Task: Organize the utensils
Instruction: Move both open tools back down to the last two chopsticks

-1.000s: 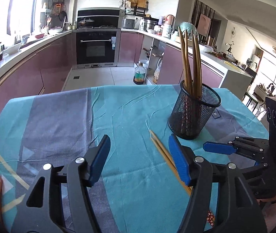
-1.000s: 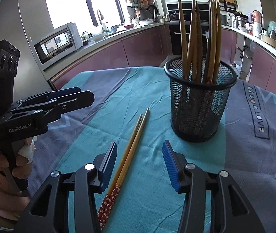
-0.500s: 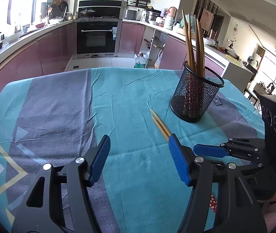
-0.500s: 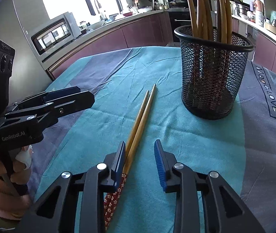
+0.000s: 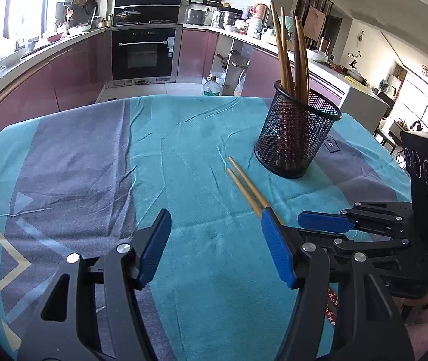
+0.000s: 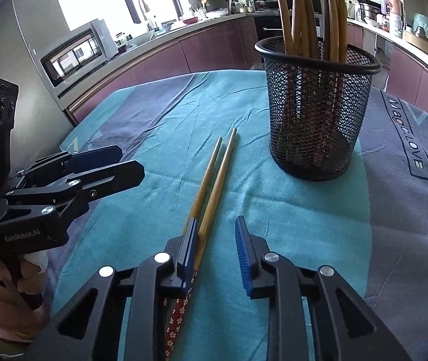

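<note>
We have a pair of loose chopsticks [image 6: 214, 177] lying side by side on the cloth-covered surface [image 6: 304, 225], their thin tips pointing toward the black mesh holder [image 6: 316, 105], which stands just beside them. The holder already carries several upright chopsticks [image 6: 307, 15], so we judge this pair to be the last to go in.

Our right claw [image 6: 215, 251] sits low over the patterned handle end of the pair. Its jaws are spread, with the left pad right against the chopsticks and the right pad well off to the other side, so nothing is pinched yet. We place it near the thick end because that part is easier to grip and leaves the tips free to swing up and drop into the holder.

Our left claw [image 5: 215, 245] hovers above bare cloth, jaws wide apart and holding nothing. We keep it back and to the side, where it does not block the right claw's reach.

The two sticks lie close enough together that one closing pinch could take both, provided neither rolls away.
</note>
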